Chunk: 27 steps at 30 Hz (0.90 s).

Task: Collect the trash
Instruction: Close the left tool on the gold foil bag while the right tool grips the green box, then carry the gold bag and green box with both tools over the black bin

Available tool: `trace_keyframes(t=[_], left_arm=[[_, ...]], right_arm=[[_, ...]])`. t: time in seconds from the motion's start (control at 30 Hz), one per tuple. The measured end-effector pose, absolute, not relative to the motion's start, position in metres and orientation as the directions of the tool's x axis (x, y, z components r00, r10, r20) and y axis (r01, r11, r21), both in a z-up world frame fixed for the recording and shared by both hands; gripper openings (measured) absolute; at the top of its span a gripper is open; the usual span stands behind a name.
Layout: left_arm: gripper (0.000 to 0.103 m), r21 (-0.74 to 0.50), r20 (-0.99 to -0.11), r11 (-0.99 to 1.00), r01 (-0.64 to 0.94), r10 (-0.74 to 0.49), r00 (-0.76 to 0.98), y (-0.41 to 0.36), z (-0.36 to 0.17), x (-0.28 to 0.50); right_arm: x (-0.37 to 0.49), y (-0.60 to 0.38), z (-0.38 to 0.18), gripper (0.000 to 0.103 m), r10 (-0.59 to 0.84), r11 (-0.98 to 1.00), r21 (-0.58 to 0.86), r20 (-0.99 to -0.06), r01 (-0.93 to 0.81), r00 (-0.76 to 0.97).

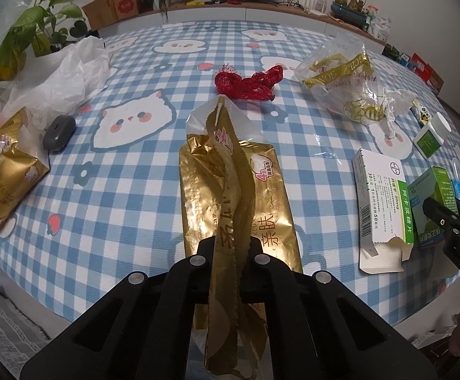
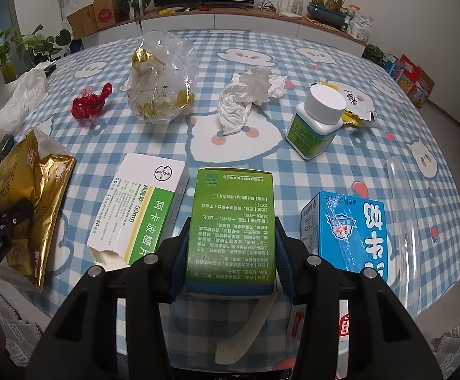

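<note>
Left hand-held gripper (image 1: 228, 255) clamped shut on the raised seam of a flattened gold foil tissue wrapper (image 1: 239, 196), which lies on the near centre of the blue-and-white checked tabletop (image 1: 128, 190) with cartoon prints. Right hand-held gripper (image 2: 230, 247) grips a green cardboard medicine box (image 2: 231, 221) by its two sides, blue pads pressed against it, at the near edge of the tabletop. Just left of the green box, a white-and-green carton with an open torn flap (image 2: 138, 209); just right, a blue carton (image 2: 347, 231). Farther right, a white-capped green-labelled plastic bottle (image 2: 317, 123) lying tilted. Mid tabletop: crumpled white tissue (image 2: 248, 98), clear plastic bag with gold ribbon scraps (image 2: 160, 79), red mesh net (image 1: 248, 82). Far left: white plastic bag (image 1: 59, 79), grey oval case (image 1: 59, 133), second gold tissue pack (image 1: 8, 174) at the left edge. Potted green plants (image 1: 36, 28) beyond the far left corner
</note>
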<state>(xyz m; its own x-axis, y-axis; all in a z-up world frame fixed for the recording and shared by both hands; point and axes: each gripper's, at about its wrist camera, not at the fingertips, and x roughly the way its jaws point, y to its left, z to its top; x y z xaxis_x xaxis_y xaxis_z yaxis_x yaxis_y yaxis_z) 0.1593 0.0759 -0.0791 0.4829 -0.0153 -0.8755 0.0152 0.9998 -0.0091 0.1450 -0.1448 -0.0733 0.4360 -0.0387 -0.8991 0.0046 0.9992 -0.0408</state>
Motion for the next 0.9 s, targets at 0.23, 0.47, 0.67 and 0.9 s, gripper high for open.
trace_keyframes(t=[0.23, 0.47, 0.67, 0.9], left_arm=[[0.001, -0.008, -0.861, 1.000, 0.028, -0.021, 0.509, 0.074, -0.071, 0.153], [0.001, -0.004, -0.841, 0.999, 0.036, -0.022, 0.540, 0.073, -0.059, 0.140], [0.001, -0.013, -0.821, 0.999, 0.035, -0.031, 0.570, 0.071, -0.045, 0.119], [0.001, -0.021, -0.805, 0.999, 0.035, -0.038, 0.592, 0.068, -0.032, 0.090]], right_arm=[[0.139, -0.146, -0.067, 0.044, -0.035, 0.999, -0.036, -0.896, 0.005, 0.443], [0.130, -0.147, -0.054, 0.044, -0.033, 0.999, -0.034, -0.890, 0.007, 0.454], [0.118, -0.146, -0.038, 0.044, -0.024, 1.000, -0.025, -0.881, 0.004, 0.472], [0.093, -0.148, -0.020, 0.044, -0.009, 1.000, -0.009, -0.871, 0.004, 0.491]])
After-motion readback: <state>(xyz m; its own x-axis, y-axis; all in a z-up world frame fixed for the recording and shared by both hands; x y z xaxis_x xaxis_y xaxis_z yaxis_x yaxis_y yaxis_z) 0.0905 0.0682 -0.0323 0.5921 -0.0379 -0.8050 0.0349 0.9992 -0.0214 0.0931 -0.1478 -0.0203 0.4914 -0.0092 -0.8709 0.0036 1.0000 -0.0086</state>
